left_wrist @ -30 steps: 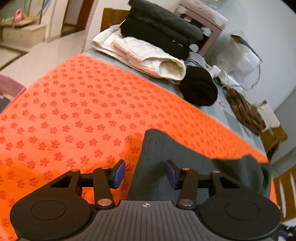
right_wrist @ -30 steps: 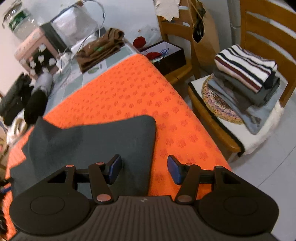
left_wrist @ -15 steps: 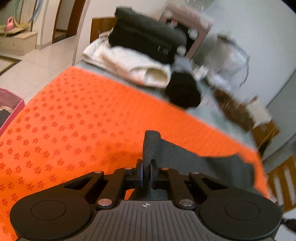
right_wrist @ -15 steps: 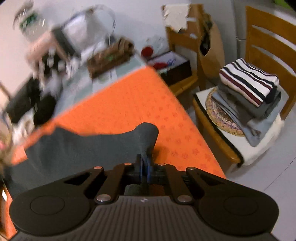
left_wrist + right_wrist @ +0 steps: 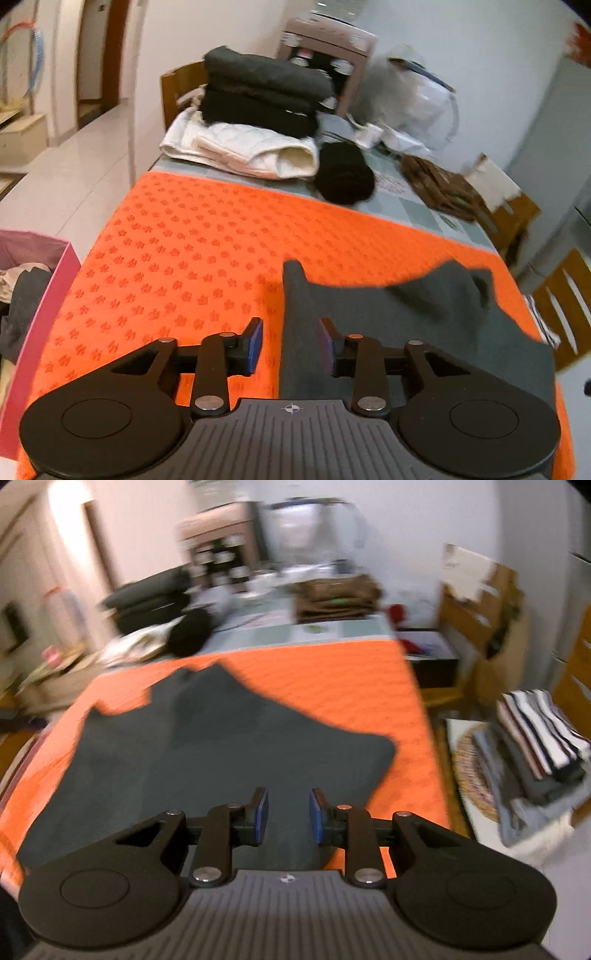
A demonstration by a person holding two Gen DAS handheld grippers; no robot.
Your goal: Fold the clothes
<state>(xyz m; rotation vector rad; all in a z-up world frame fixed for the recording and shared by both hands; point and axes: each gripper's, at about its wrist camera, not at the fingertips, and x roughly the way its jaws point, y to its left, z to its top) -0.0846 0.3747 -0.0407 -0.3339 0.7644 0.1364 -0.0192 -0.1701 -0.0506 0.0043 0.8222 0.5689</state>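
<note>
A dark grey garment [image 5: 406, 325] lies spread on the orange flower-print mat [image 5: 184, 240]. My left gripper [image 5: 290, 343] hovers over the garment's left edge. Its jaws are opening, and the cloth edge shows between the blue pads without being pressed. In the blurred right wrist view, the same garment [image 5: 221, 757] covers the mat [image 5: 332, 672]. My right gripper [image 5: 289, 814] is above its near right part. Those jaws are opening too, with cloth seen in the gap but no pinch.
Behind the mat are a stack of folded dark clothes [image 5: 258, 92], a folded white piece [image 5: 240, 147], a black bundle [image 5: 345, 179] and a brown cloth [image 5: 439, 184]. A pink box [image 5: 33, 295] stands at the left. A chair at the right holds folded clothes [image 5: 535, 746].
Both grippers closed on the garment's near corners half a second ago and have now parted again. Both have risen and rolled, so the table looks more level and farther off.
</note>
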